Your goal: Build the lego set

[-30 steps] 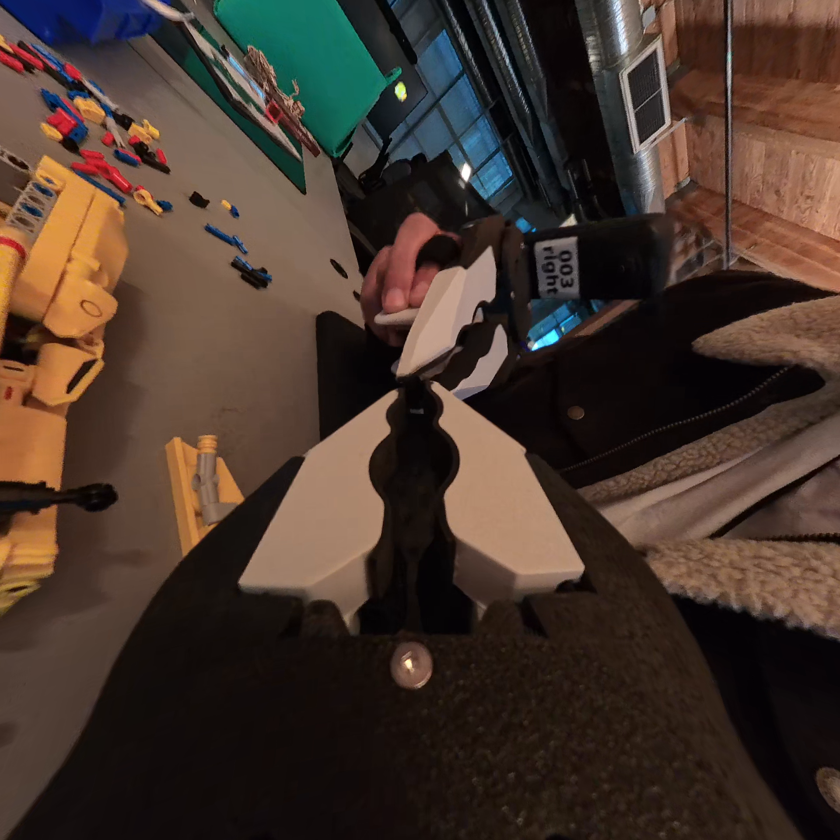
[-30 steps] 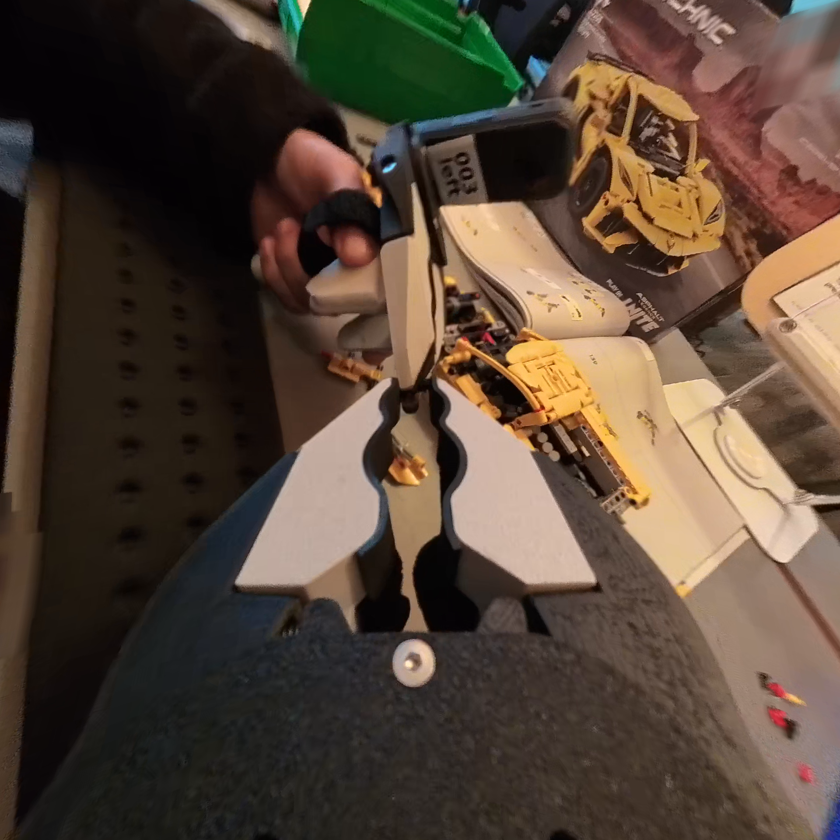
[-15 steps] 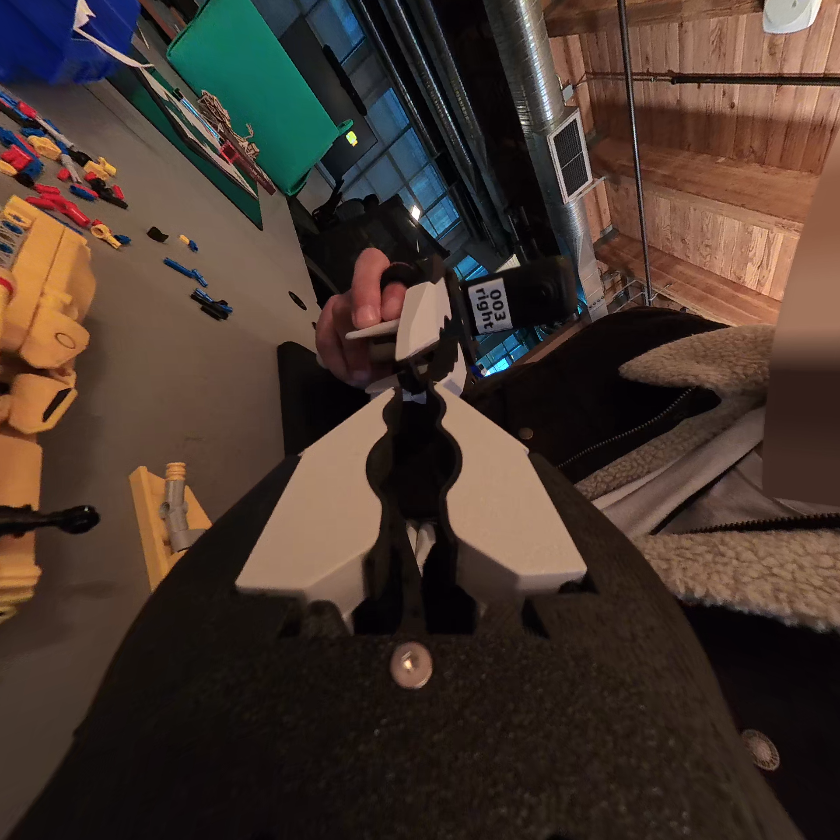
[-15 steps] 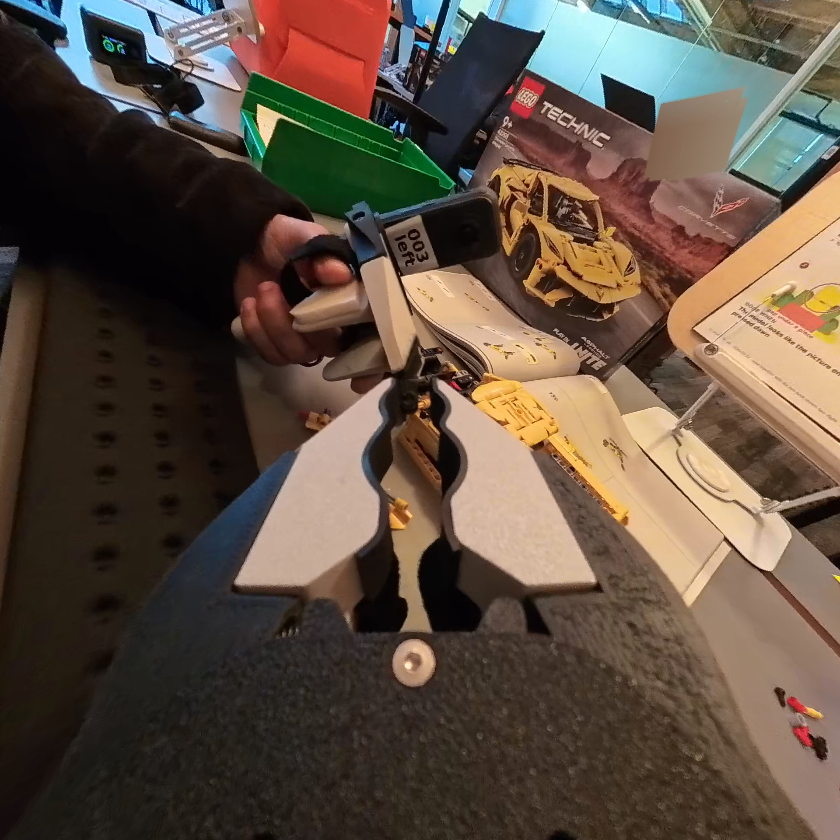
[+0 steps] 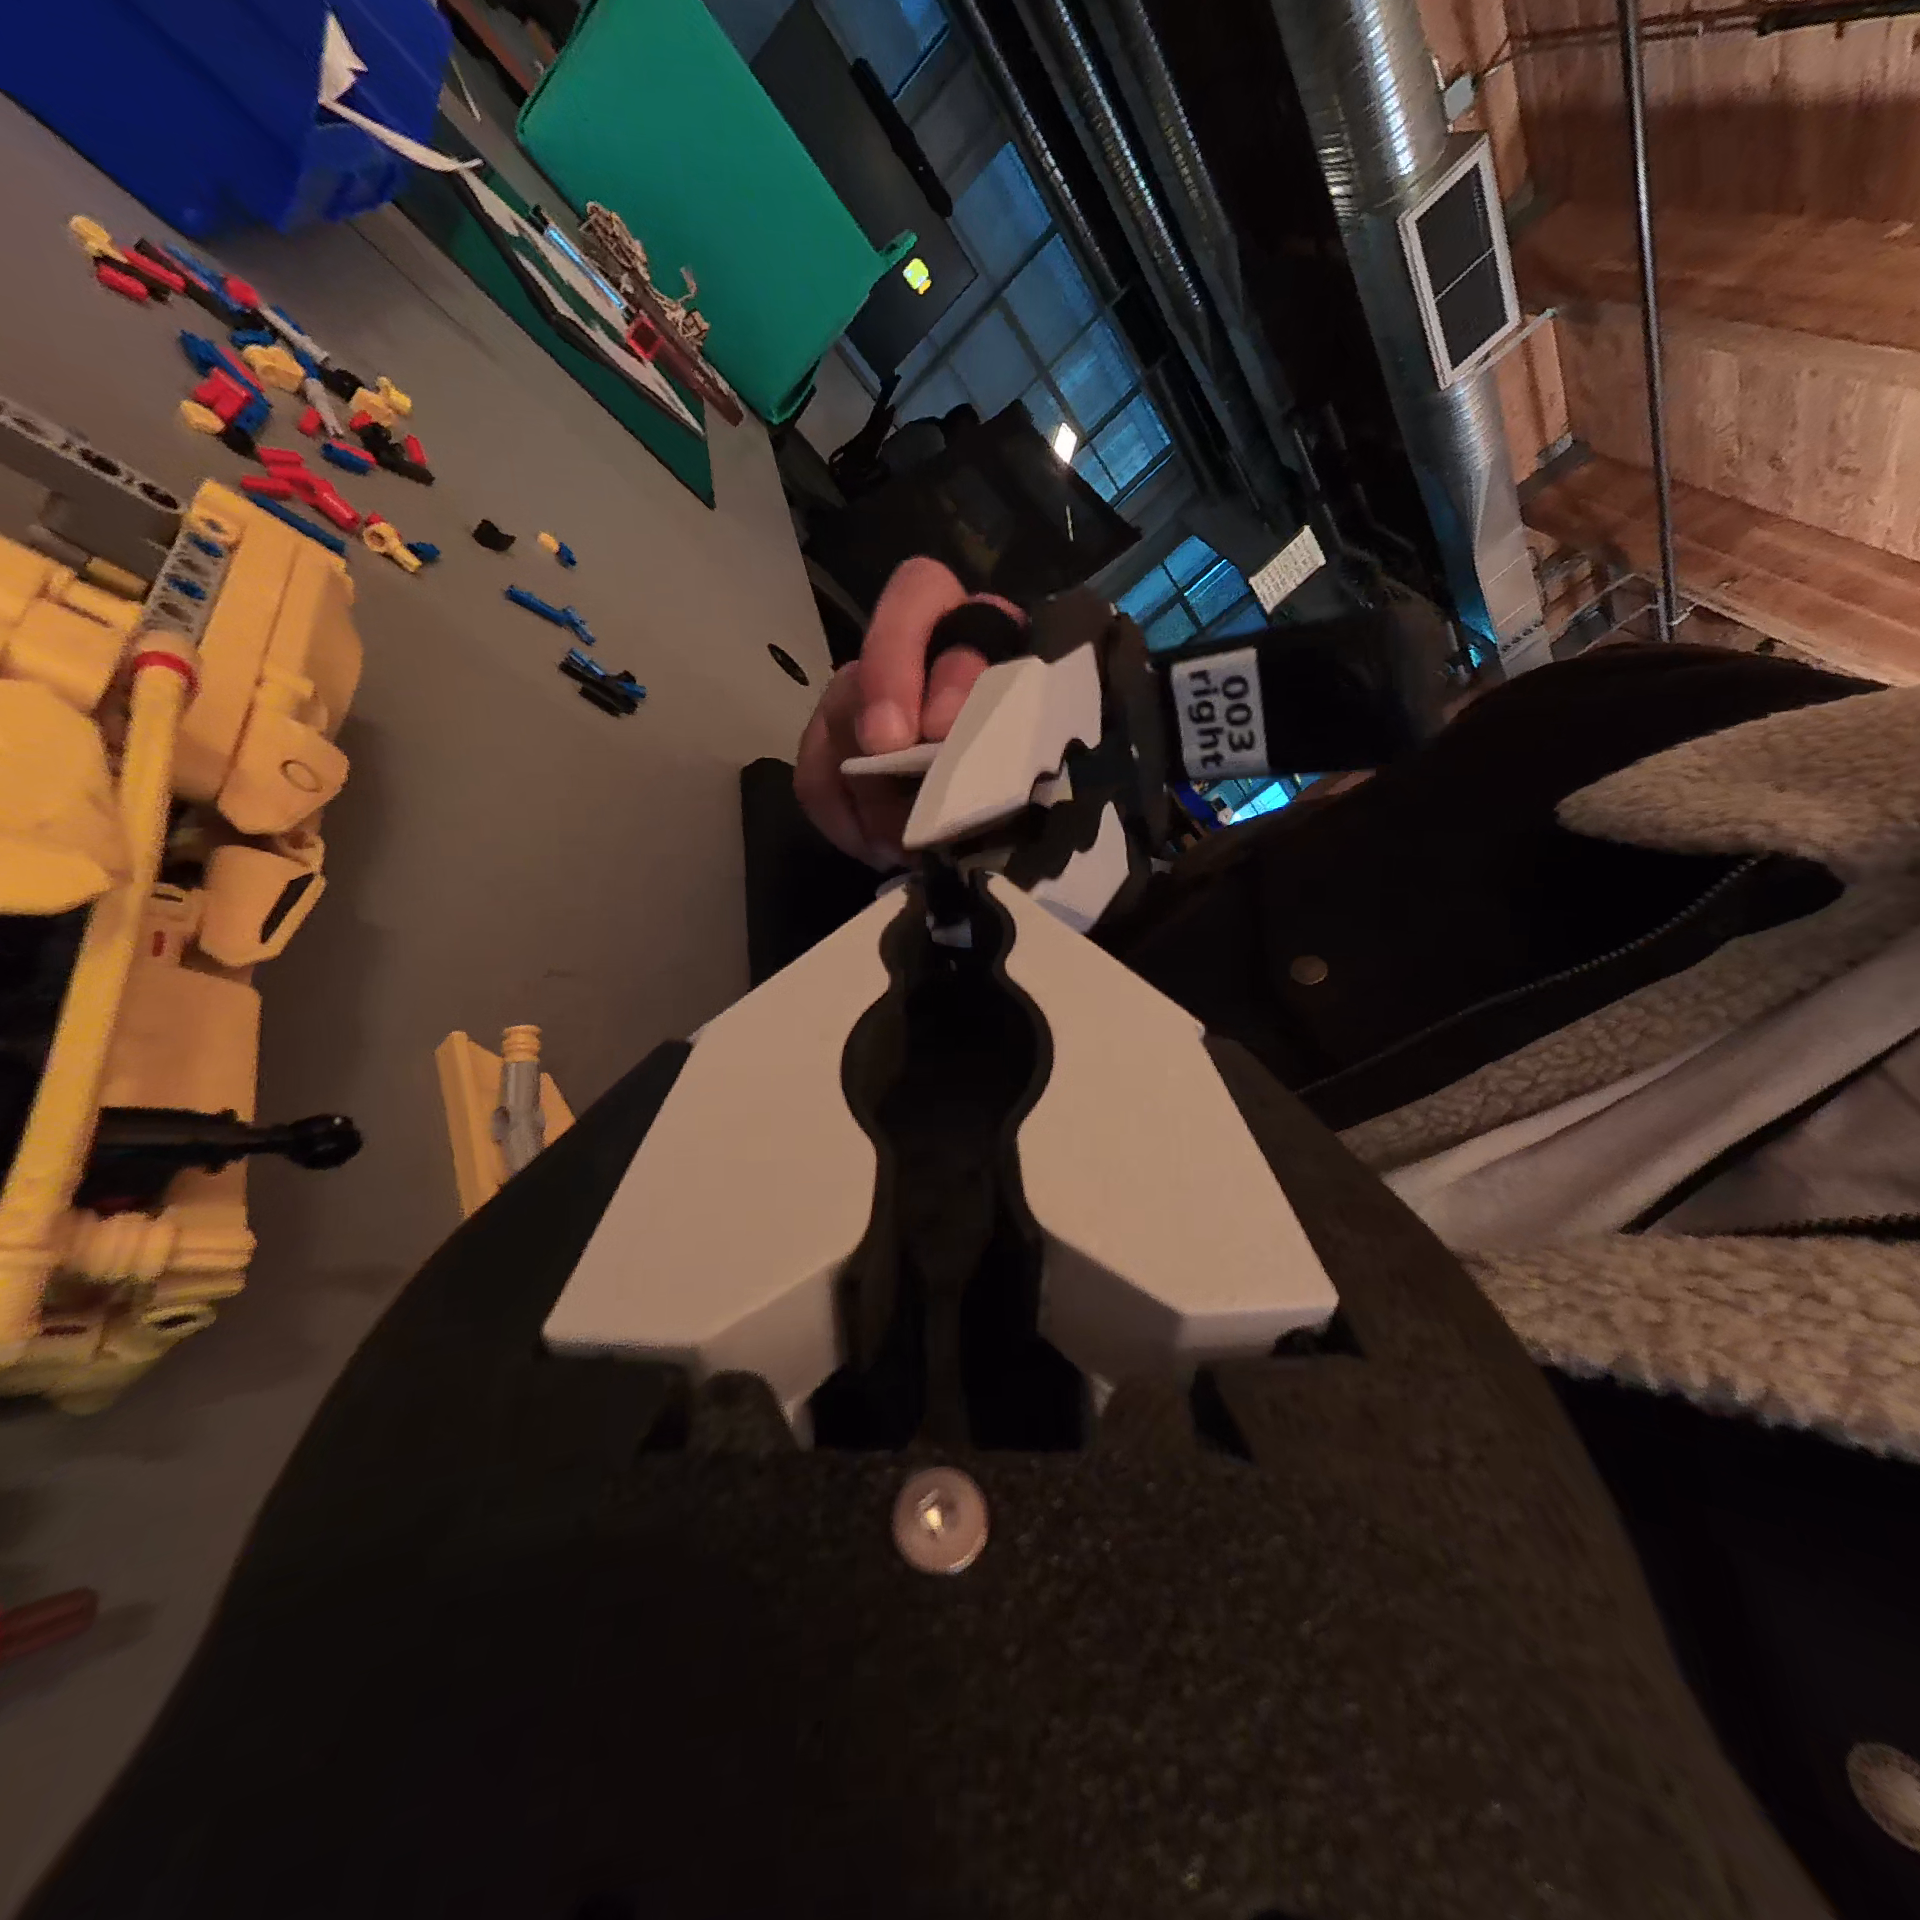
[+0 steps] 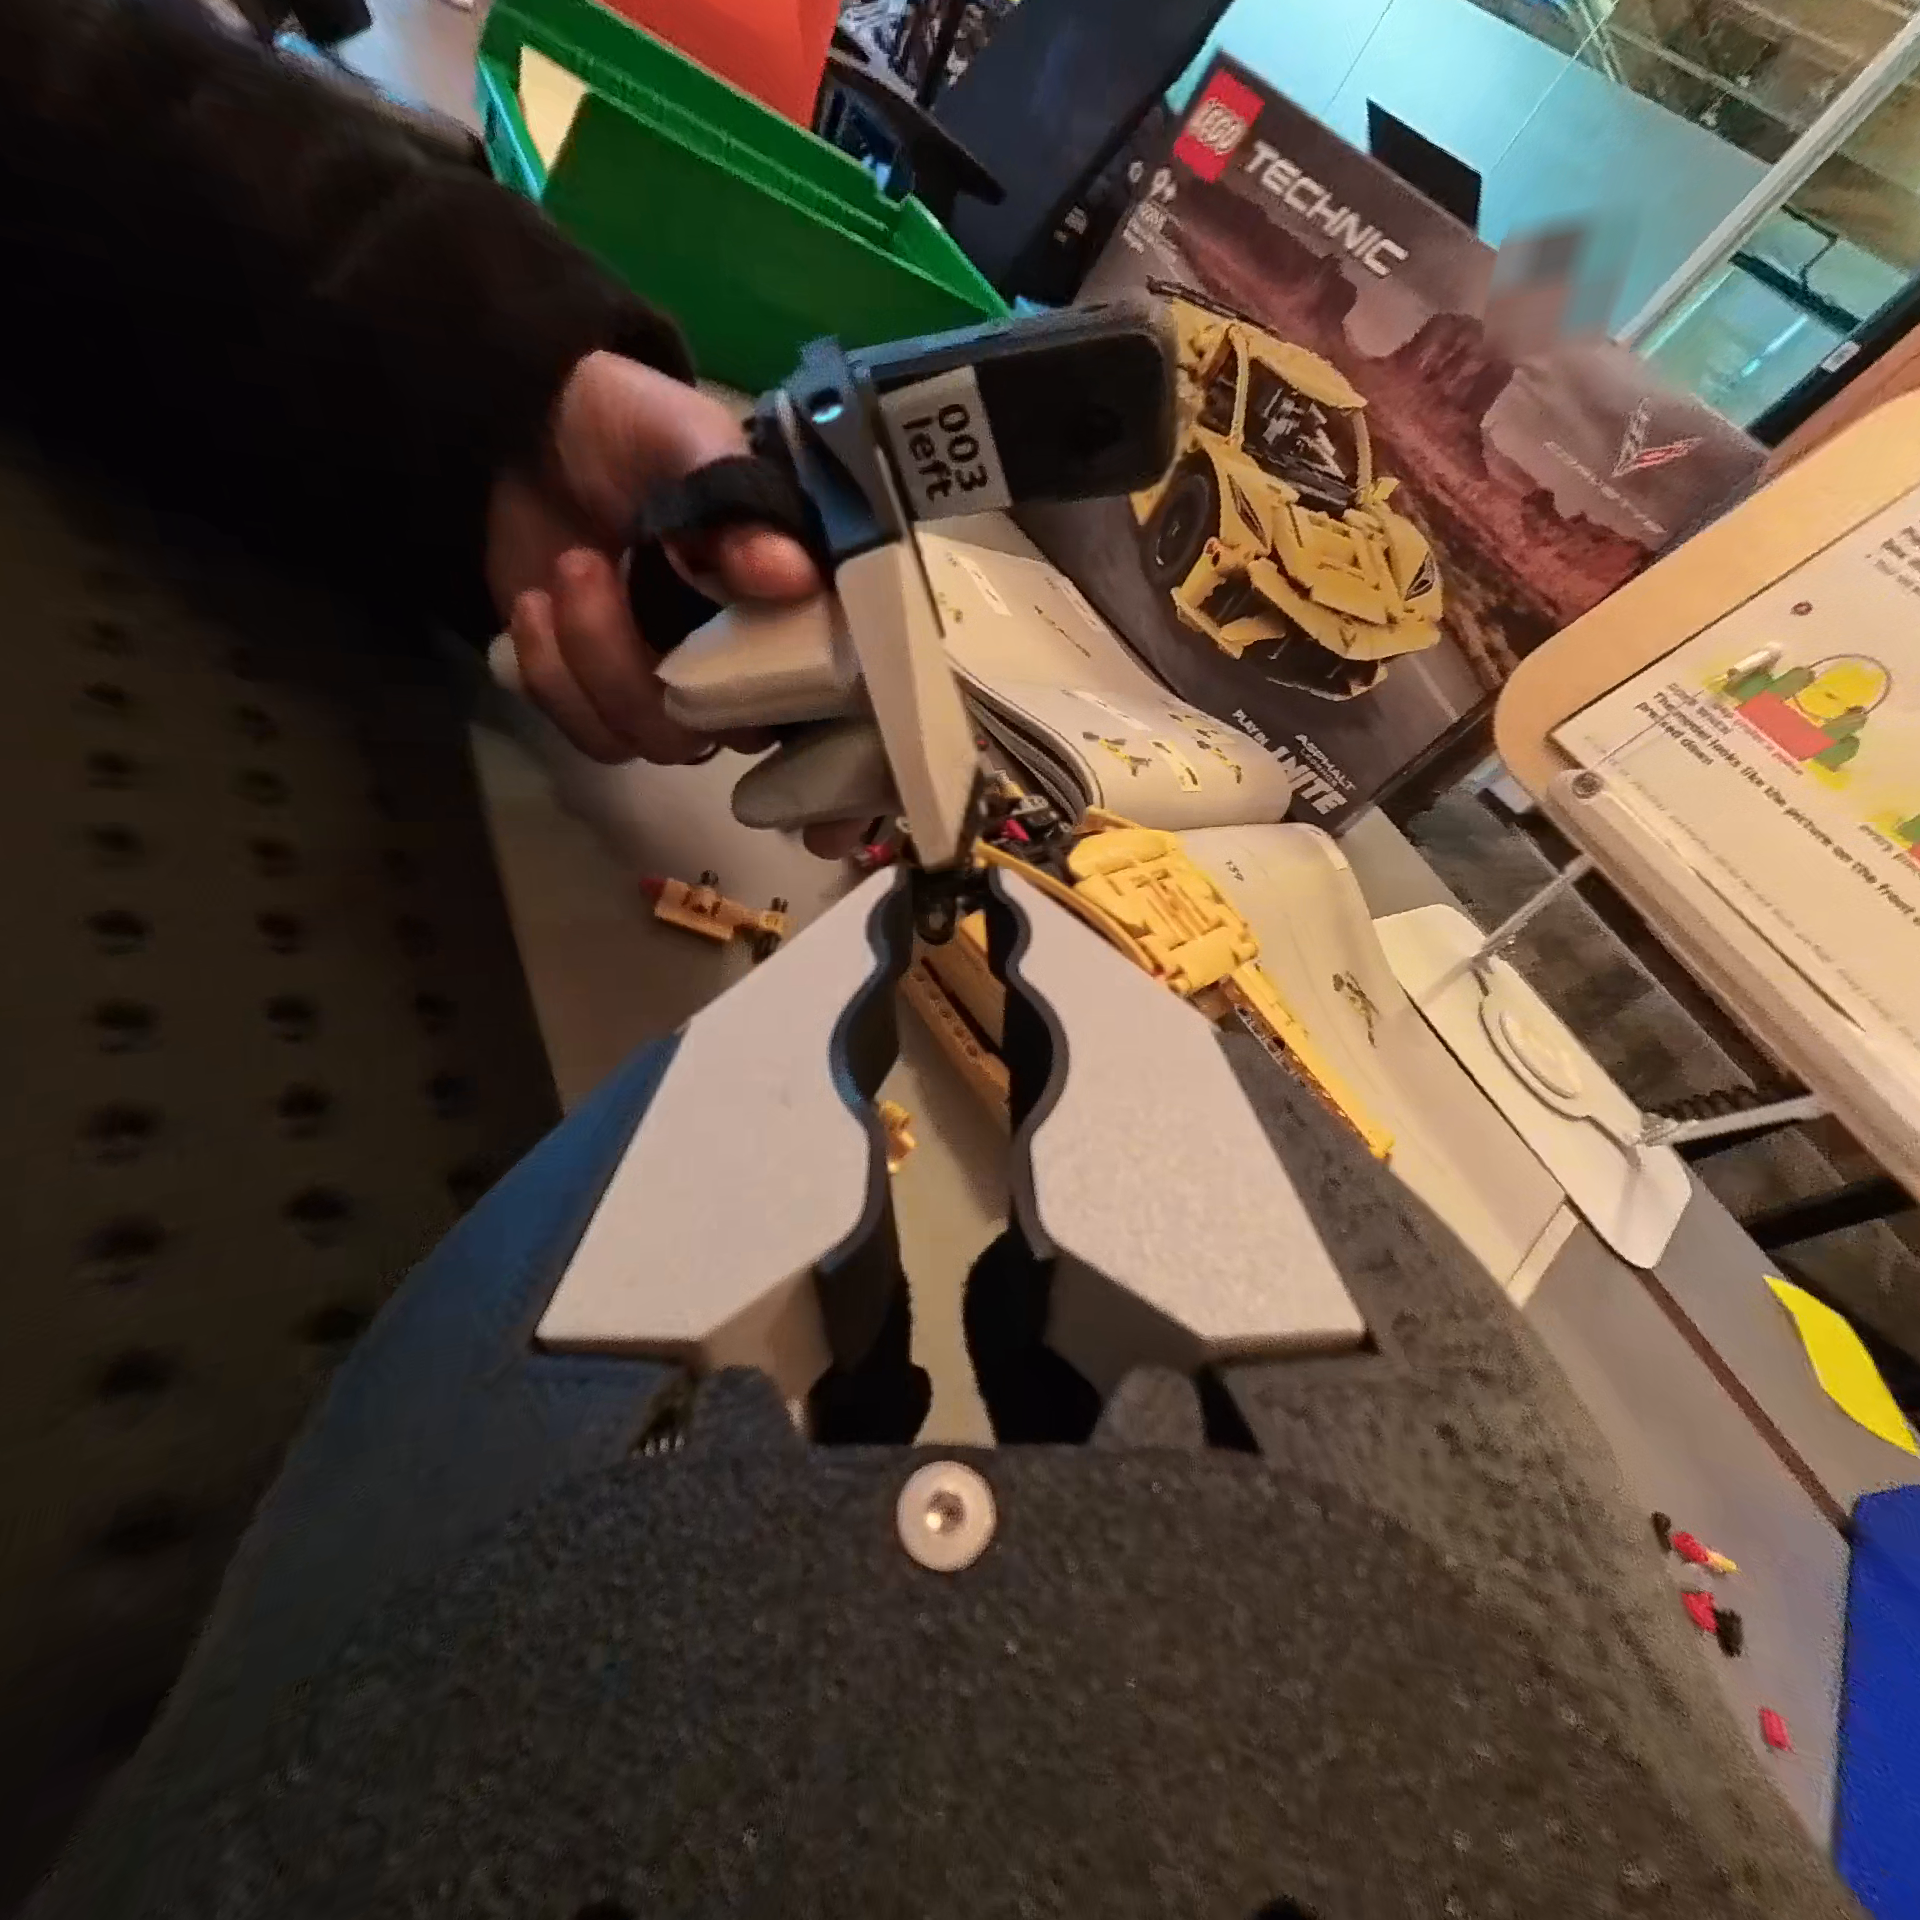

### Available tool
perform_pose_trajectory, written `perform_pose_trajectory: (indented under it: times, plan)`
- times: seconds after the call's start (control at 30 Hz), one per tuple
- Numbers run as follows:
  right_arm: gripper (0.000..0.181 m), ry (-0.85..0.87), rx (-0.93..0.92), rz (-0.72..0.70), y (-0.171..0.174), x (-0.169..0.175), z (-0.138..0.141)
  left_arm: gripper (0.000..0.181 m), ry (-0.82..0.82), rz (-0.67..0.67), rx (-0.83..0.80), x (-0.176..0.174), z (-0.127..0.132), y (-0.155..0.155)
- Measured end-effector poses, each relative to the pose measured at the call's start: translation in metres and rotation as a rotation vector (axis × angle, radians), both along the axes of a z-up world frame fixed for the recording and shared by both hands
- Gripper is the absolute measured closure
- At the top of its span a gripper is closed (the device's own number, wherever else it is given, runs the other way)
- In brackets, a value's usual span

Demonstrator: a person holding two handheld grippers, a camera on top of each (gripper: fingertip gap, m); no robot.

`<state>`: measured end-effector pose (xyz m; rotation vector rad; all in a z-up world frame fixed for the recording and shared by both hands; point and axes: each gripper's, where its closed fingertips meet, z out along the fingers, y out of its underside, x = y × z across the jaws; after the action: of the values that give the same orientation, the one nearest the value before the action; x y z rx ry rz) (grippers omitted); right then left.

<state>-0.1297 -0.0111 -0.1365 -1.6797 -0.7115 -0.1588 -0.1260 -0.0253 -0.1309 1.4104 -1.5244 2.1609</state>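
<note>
My left gripper (image 5: 948, 912) is shut on a small black Lego piece (image 5: 943, 902), held in the air above the table edge. My right gripper (image 6: 940, 906) meets it tip to tip and is shut on the same small black piece (image 6: 935, 920). I cannot tell whether it is one part or two joined. The right gripper also shows in the left wrist view (image 5: 961, 847), and the left gripper in the right wrist view (image 6: 940, 857). The part-built yellow Lego car (image 5: 156, 831) lies on the grey table (image 5: 540, 831); it also shows behind the fingertips in the right wrist view (image 6: 1143, 914).
A small yellow sub-assembly (image 5: 509, 1101) lies near the table edge. Loose red, blue and black pieces (image 5: 281, 416) are scattered near a blue bin (image 5: 208, 94). An open instruction booklet (image 6: 1122, 748), the set's box (image 6: 1403, 416), a green bin (image 6: 748, 208) and a sign stand (image 6: 1714, 779) stand behind. Left and right tips are no more than a few centimetres apart.
Both grippers have stayed tip to tip on the black piece. They tilted and swung together, so the views shifted, and the two grippers now sit slightly closer.
</note>
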Motion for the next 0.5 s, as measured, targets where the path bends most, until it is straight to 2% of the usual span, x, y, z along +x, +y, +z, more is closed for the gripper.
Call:
perform_pose_trajectory:
  times: [0.13,0.23,0.37,0.5]
  plan:
    - [0.169,-0.041,-0.016,-0.011,0.001,0.000,-0.006,0.174,0.015,0.013,0.039,0.002,-0.006,0.000]
    - [0.169,-0.003,-0.024,-0.011,0.002,0.001,-0.008,0.174,0.000,0.035,0.105,0.003,-0.008,0.001]
    - [0.169,-0.021,-0.015,-0.014,0.003,0.001,-0.008,0.174,0.012,0.019,0.083,0.002,-0.009,0.000]
    - [0.166,0.032,-0.014,-0.023,0.004,0.002,-0.010,0.174,0.020,0.026,0.133,0.001,-0.013,0.001]
